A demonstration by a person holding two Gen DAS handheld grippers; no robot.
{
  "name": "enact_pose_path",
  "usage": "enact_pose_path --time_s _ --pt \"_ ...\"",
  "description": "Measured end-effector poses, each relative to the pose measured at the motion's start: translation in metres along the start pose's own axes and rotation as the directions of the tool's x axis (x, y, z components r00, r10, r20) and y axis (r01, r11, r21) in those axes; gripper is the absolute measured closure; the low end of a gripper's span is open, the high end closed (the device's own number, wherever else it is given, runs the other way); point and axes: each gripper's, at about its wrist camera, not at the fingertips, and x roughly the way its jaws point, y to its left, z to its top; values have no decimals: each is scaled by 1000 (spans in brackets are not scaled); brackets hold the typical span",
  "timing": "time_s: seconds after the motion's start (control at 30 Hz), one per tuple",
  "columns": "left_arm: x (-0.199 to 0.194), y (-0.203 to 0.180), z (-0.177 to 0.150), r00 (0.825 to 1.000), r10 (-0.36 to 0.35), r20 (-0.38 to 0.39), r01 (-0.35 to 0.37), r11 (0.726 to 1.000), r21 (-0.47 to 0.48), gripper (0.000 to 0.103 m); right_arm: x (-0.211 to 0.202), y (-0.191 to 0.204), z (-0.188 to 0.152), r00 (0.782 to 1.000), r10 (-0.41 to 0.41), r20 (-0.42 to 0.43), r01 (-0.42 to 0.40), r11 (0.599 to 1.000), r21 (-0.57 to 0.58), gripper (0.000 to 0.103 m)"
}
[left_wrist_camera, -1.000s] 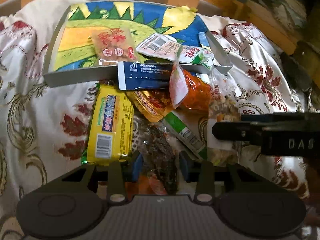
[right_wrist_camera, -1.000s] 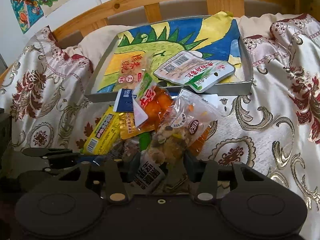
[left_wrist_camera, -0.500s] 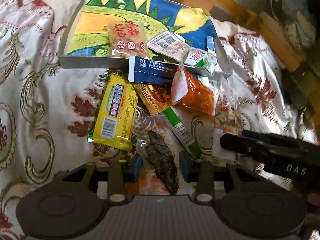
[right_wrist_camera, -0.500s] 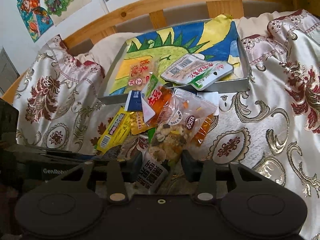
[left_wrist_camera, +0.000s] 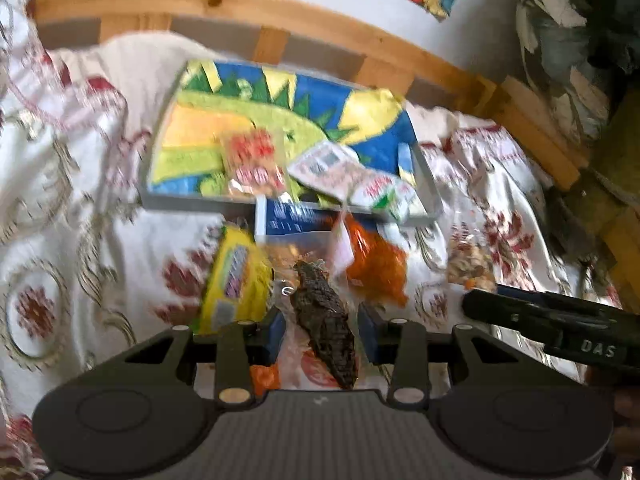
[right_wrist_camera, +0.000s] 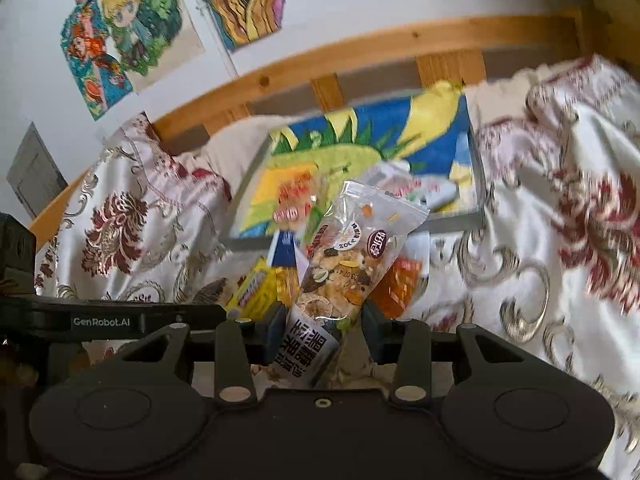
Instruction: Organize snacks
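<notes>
My left gripper (left_wrist_camera: 322, 336) is shut on a clear packet with a dark brown snack (left_wrist_camera: 324, 316) and holds it above the pile. My right gripper (right_wrist_camera: 320, 332) is shut on a clear mixed nut packet (right_wrist_camera: 352, 260), which stands upright off the bed. Below lie a yellow packet (left_wrist_camera: 236, 276), an orange packet (left_wrist_camera: 374, 264) and a blue packet (left_wrist_camera: 296, 216). Behind them sits a grey tray (left_wrist_camera: 192, 202) with a colourful dinosaur lining. In it lie a red-print packet (left_wrist_camera: 256, 164) and white-green packets (left_wrist_camera: 360, 184). The right wrist view also shows the tray (right_wrist_camera: 248, 244).
The snacks lie on a white bedspread with red flowers (left_wrist_camera: 80, 240). A wooden headboard (left_wrist_camera: 280, 12) runs behind the tray, with drawings on the wall (right_wrist_camera: 120, 28) above. The other gripper shows at the side of each view, the right one (left_wrist_camera: 560, 324) and the left one (right_wrist_camera: 112, 320).
Both grippers have risen, each lifting its packet off the pile. The pile and tray now look farther off, and more of the headboard and wall shows.
</notes>
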Motion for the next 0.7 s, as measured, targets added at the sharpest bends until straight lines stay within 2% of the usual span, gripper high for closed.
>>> enact_pose_path --time_s 0.2,0.4,0.57,0.7 --pt "-4 -2 40 995 12 104 -8 999 -33 60 -1 -8 43 999 13 36 -11 999 -42 60" --pt "25 2 98 978 34 208 -21 998 -61 60 26 -29 99 997 -36 68 41 997 -61 61" --pt "65 8 132 973 32 226 -10 995 -95 60 67 -52 127 994 -96 50 98 994 -47 63" --pt "104 4 144 980 22 200 -1 994 -107 60 102 -68 132 992 -119 31 120 993 -20 64"
